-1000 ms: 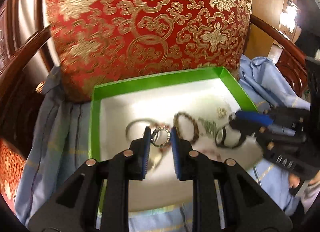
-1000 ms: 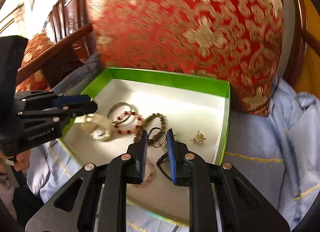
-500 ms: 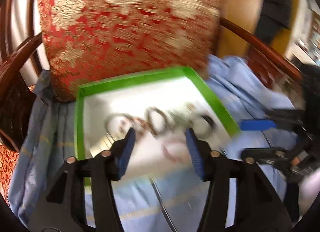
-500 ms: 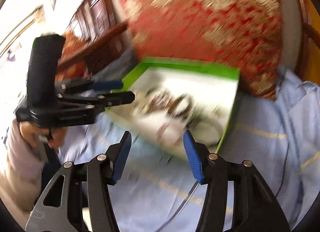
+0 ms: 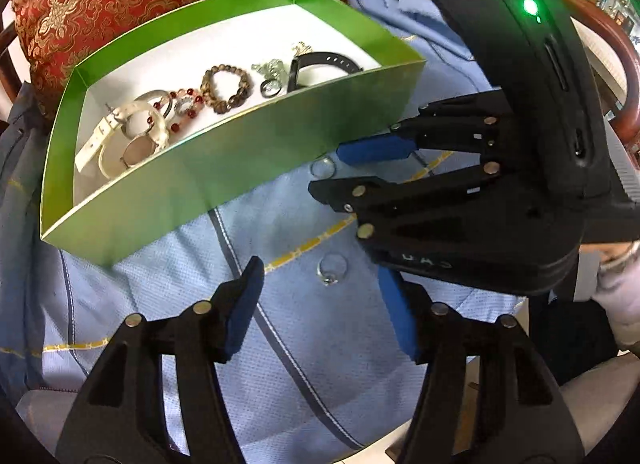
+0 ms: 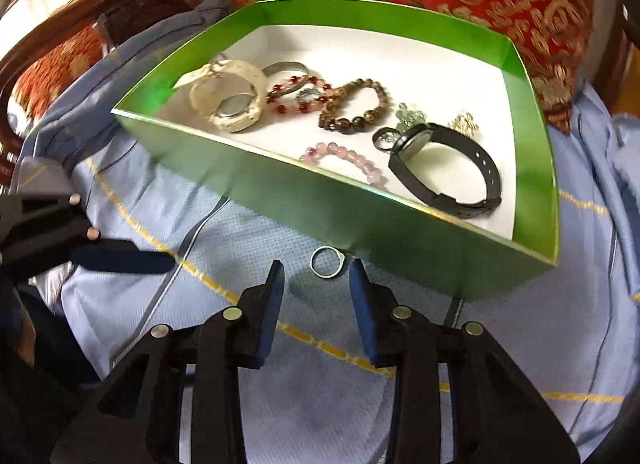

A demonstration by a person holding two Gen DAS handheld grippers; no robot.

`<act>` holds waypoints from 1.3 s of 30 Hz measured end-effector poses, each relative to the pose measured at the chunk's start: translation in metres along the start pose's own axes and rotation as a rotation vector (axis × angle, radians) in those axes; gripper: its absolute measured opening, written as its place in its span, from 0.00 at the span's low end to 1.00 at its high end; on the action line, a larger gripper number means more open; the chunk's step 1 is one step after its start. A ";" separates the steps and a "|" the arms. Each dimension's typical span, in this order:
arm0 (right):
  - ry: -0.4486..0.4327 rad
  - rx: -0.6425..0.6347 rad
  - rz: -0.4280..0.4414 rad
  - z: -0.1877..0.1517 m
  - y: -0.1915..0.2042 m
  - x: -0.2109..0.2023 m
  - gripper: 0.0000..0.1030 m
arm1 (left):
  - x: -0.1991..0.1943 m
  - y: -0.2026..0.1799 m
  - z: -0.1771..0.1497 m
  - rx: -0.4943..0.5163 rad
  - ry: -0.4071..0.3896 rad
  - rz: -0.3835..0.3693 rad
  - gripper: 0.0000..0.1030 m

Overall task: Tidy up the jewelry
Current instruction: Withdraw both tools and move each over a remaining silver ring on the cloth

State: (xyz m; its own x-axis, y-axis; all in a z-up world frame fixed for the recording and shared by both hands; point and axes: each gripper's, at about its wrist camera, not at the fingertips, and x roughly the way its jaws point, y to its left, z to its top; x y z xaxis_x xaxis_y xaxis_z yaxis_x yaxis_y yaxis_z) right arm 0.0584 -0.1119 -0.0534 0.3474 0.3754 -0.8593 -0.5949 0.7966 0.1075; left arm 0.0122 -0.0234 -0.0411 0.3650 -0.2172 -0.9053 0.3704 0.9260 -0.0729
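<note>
Jewelry mostly lies in the green box on the blue cloth: a white watch, red bead bracelet, brown bead bracelet, pink bead bracelet and black watch. A second ago you had both tools over the box interior; now both have dropped to the cloth in front of its near wall, outside it. Two rings wait there. Your left gripper has its fingers wide and opening further, nothing held, with a stone-set ring lying on the cloth between the tips. Your right gripper has its fingers closing, and a plain silver ring lies just ahead of the tips, close against the box wall, not yet pinched. In the left view a ring shows beside the right tool's blue pad. So the work has moved from the box's contents to the strays; each ring likely needs a flat, careful pinch, since thin bands may slide on the fabric.
</note>
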 end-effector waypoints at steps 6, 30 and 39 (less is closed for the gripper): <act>-0.025 0.026 -0.069 -0.003 0.007 0.005 0.32 | 0.014 0.001 -0.002 0.009 0.035 -0.009 0.65; 0.084 0.002 0.015 -0.033 -0.032 -0.034 0.47 | 0.043 0.018 0.011 -0.074 0.034 0.106 0.36; 0.107 -0.097 -0.012 -0.039 -0.011 -0.020 0.47 | 0.043 0.008 0.007 -0.034 0.050 0.086 0.41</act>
State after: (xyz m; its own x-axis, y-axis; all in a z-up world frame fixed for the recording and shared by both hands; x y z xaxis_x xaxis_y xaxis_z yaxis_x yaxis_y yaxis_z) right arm 0.0294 -0.1464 -0.0574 0.2789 0.3090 -0.9092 -0.6601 0.7494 0.0522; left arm 0.0369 -0.0272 -0.0780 0.3508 -0.1219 -0.9285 0.3099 0.9507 -0.0078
